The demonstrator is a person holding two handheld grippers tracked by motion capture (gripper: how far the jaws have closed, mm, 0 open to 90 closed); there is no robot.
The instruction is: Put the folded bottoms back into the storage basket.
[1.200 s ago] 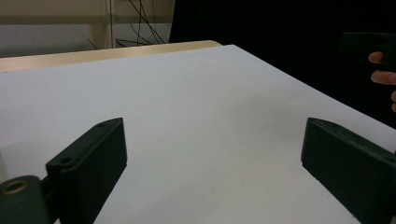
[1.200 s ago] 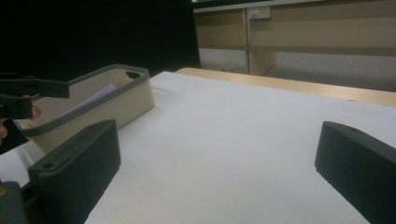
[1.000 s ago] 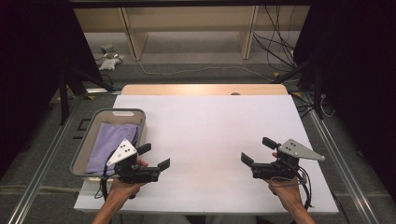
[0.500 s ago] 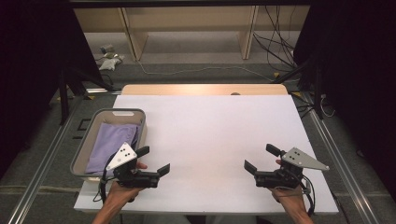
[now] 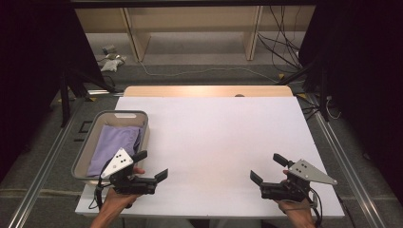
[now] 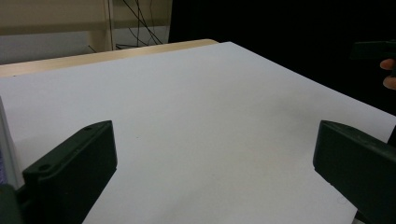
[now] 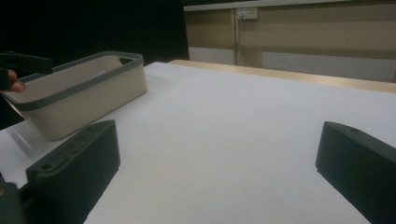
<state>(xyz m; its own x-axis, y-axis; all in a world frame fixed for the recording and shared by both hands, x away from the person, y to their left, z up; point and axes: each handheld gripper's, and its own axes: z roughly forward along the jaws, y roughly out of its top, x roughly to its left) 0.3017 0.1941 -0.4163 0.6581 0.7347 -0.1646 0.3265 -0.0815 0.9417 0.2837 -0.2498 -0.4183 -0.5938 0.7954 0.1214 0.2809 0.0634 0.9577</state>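
Observation:
A grey-rimmed beige basket (image 5: 119, 114) (image 7: 79, 88) stands at the table's left with a folded purple cloth (image 5: 116, 142) inside. My left gripper (image 5: 153, 164) (image 6: 215, 177) hovers beside the basket's near right corner; its jaws have just been opening and stand wide apart with nothing between them. My right gripper (image 5: 266, 167) (image 7: 215, 177) is low over the near right of the white table top (image 5: 214, 137), open and empty. Both point toward the table's middle.
The white sheet covers the table, with a wooden strip (image 5: 204, 90) along its far edge. Beyond it stand shelf legs and cables (image 5: 280, 52) on the floor. Dark curtains flank both sides.
My right gripper has drawn back toward the near edge and sunk a little. The left gripper has stayed about where it was.

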